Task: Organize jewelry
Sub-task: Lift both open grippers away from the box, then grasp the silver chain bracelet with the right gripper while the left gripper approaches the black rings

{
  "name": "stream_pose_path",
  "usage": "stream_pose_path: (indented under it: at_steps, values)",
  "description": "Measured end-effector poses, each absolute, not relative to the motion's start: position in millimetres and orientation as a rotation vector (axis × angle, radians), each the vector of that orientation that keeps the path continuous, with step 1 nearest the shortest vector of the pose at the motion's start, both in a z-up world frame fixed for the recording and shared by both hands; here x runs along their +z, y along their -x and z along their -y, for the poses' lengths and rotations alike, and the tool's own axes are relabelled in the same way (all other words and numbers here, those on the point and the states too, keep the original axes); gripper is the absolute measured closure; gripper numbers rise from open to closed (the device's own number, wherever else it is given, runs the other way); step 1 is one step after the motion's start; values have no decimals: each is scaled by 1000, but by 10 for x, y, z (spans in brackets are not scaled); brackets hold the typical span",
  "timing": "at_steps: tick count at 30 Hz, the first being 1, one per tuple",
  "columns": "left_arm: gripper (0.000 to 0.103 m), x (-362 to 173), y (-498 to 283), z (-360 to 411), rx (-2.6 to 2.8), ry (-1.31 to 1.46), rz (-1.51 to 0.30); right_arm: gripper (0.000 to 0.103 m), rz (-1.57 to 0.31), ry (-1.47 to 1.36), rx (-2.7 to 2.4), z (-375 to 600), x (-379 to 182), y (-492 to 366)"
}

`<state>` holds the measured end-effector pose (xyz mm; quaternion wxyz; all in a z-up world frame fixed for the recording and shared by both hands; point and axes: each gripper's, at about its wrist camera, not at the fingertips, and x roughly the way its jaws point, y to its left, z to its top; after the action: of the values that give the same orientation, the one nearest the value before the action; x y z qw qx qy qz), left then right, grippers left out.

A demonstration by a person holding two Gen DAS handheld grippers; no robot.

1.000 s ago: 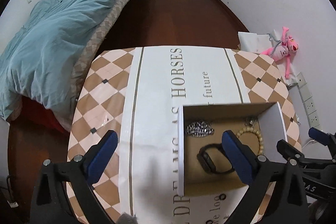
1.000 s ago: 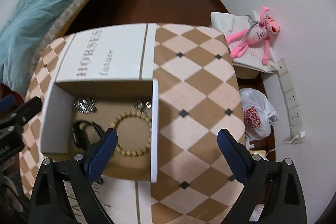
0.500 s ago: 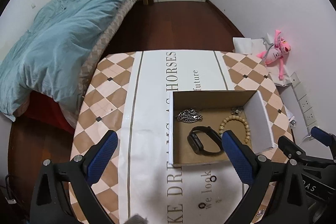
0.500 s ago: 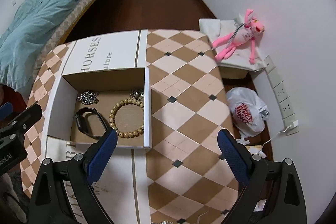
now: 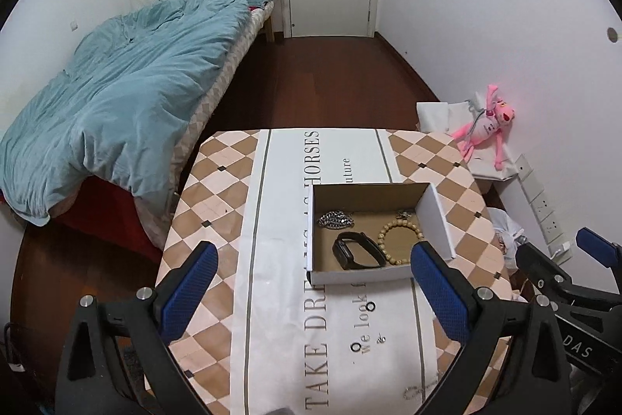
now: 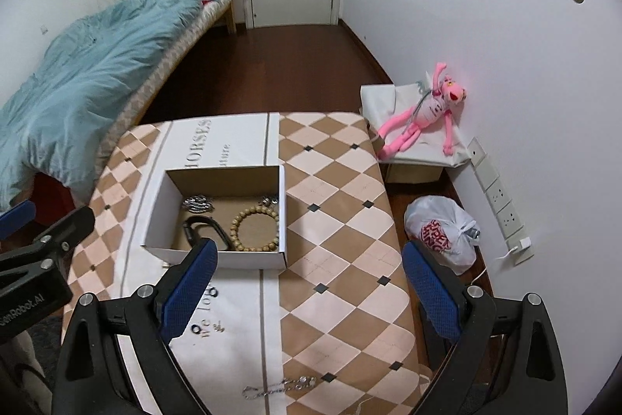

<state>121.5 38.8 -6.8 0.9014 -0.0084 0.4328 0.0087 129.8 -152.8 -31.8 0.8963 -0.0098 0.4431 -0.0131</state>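
Note:
An open cardboard box (image 5: 435, 220) (image 6: 155, 212) sits on the table and holds a black band (image 5: 355, 251) (image 6: 202, 226), a wooden bead bracelet (image 5: 396, 240) (image 6: 254, 228) and a silver chain (image 5: 330, 219) (image 6: 198, 202). On the cloth in front of the box lie two small black rings (image 5: 370, 306) (image 5: 354, 347) and a silver chain (image 6: 278, 386) near the front edge. My left gripper (image 5: 315, 294) is open and empty, high above the table. High up too, my right gripper (image 6: 307, 292) is open and empty.
The table (image 5: 217, 181) wears a checked cloth with a white printed runner. A bed with a blue duvet (image 5: 116, 104) stands to the left. By the right wall are a pink plush toy (image 6: 423, 115), a white plastic bag (image 6: 443, 232) and wall sockets (image 6: 501, 209).
Both grippers have risen and pulled back from the box, so the box looks smaller and the rings and chain on the cloth have come into view.

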Motion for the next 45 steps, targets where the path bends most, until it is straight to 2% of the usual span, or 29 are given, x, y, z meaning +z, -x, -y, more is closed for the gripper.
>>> stream_pose_path:
  at_steps: [8,15,17,19,23,26,31,32,36,38,40,45]
  values:
    - [2,-45,-993,-466,53,24,-902,6,-942,-27,-3,1584,-312,-1079]
    - [2,-573,-829,-448,119,-28,-977,6,-1124,-129,-37,1860,-1097,-828]
    - [2,-765,-780,-433,127,-48,-1006,9,-1185,-170,-57,1963,-1409,-741]
    - [2,-991,-747,-399,126,-65,-1055,18,-1237,-201,-69,2033,-1674,-684]
    - [2,-1327,-704,-326,102,-89,-1132,25,-1303,-233,-70,2087,-2067,-609]
    - [2,-1496,-699,-273,91,-122,-1172,32,-1319,-227,-60,2033,-2208,-583]
    - [2,-1633,-701,-274,92,-137,-1207,36,-1285,-111,-64,1827,-2245,-550]
    - [2,-1661,-703,-279,89,-133,-1215,39,-1269,-68,-64,1762,-2243,-530]
    - [2,-1746,-686,-310,86,-114,-1244,97,-1246,-52,-25,1637,-2199,-473]
    - [2,-1772,-678,-329,84,-101,-1258,97,-1235,-79,-8,1641,-2186,-455]
    - [2,-1770,-684,-335,77,-96,-1259,102,-1231,-127,3,1685,-2166,-466]
    - [2,-1741,-713,-326,59,-80,-1254,102,-1169,-235,21,1880,-1961,-578]
